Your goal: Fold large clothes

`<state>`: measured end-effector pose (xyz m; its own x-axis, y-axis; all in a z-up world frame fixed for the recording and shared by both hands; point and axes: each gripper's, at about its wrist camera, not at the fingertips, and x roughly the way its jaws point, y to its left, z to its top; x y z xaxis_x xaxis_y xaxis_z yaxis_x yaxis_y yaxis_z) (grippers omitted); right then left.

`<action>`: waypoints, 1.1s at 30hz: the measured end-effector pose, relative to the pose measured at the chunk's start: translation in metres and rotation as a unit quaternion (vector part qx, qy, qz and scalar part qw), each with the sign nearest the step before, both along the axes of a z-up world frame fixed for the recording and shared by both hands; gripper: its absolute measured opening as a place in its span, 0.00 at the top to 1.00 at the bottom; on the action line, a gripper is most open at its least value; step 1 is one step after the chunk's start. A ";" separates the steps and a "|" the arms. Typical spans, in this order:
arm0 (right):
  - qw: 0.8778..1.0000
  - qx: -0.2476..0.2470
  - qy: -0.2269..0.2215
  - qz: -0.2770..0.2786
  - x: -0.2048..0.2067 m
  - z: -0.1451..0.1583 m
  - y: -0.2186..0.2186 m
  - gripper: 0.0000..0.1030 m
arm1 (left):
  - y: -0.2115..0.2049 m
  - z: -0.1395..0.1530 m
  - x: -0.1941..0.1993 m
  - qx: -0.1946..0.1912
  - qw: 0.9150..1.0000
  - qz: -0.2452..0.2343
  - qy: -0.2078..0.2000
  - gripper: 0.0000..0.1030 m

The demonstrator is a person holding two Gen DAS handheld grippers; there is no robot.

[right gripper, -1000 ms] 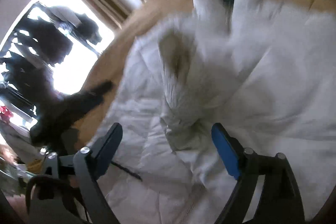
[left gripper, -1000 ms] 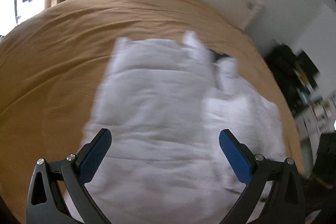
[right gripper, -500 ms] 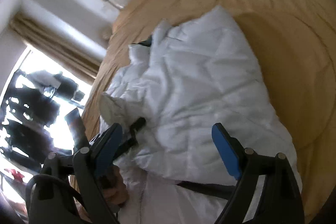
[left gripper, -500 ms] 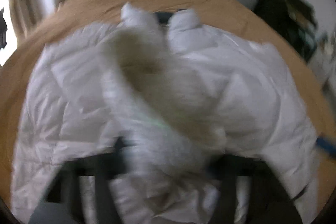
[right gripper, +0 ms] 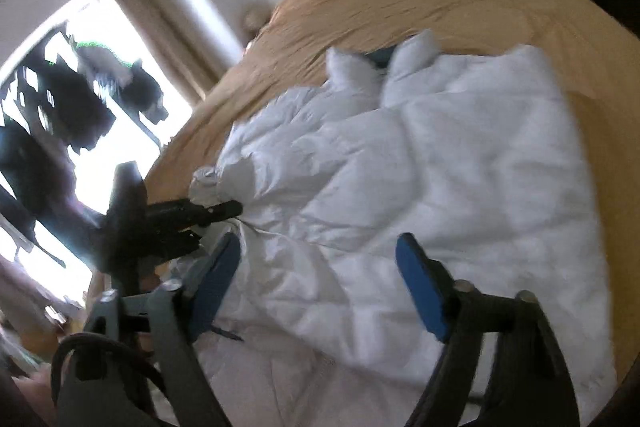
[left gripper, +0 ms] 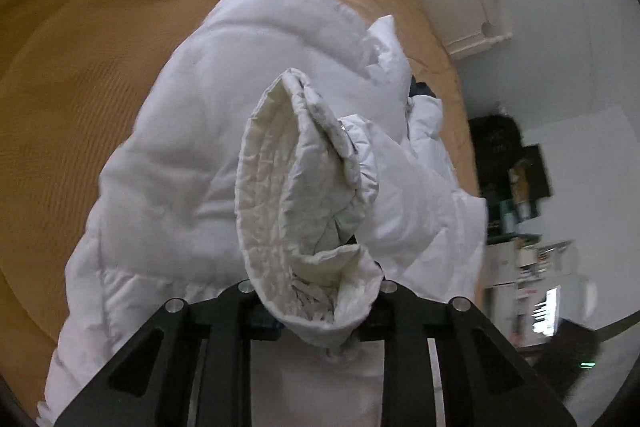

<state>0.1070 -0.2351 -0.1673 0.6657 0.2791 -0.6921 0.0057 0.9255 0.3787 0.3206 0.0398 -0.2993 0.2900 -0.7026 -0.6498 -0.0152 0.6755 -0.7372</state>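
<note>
Tan bed cover [left gripper: 72, 75] fills the room's middle; your white puffer jacket [right gripper: 440, 163] lies spread across it. Your left hand-held gripper [left gripper: 316, 311] has just been closing and now clamps the jacket's cuff [left gripper: 296, 187], lifted clear. Your right hand-held gripper [right gripper: 316, 283] has been narrowing, jaws apart over the jacket, gripping nothing.

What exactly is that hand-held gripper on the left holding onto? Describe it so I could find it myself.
Start at the bed with the orange-tan bedspread, where a white quilted puffer jacket lies spread out. The left hand-held gripper, whose jaws have just been closing, pinches the jacket's sleeve cuff. Unlike the flat white panels around it, it stands up, showing a cream quilted lining.
</note>
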 end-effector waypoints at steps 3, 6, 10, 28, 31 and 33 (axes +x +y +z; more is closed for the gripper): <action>0.996 -0.037 0.077 0.020 0.039 -0.054 0.027 0.40 | 0.019 0.011 -0.002 0.004 1.000 -0.003 0.013 0.75; 0.995 -0.051 0.080 0.022 0.051 -0.080 0.031 0.40 | 0.030 0.042 -0.013 0.082 0.996 0.007 -0.015 0.72; 0.994 -0.059 0.088 0.024 0.057 -0.079 0.030 0.39 | 0.030 0.088 -0.024 0.173 0.979 0.041 -0.096 0.43; 0.983 -0.070 0.091 -0.145 0.118 -0.029 -0.126 0.46 | -0.110 0.017 0.002 0.306 0.930 -0.126 -0.159 0.31; 0.971 -0.056 0.128 -0.193 0.156 -0.051 -0.170 0.74 | -0.115 0.018 0.004 0.306 0.929 -0.130 -0.164 0.31; 0.965 -0.016 0.155 -0.213 0.175 -0.065 -0.198 0.93 | -0.113 0.016 0.004 0.309 0.926 -0.136 -0.167 0.30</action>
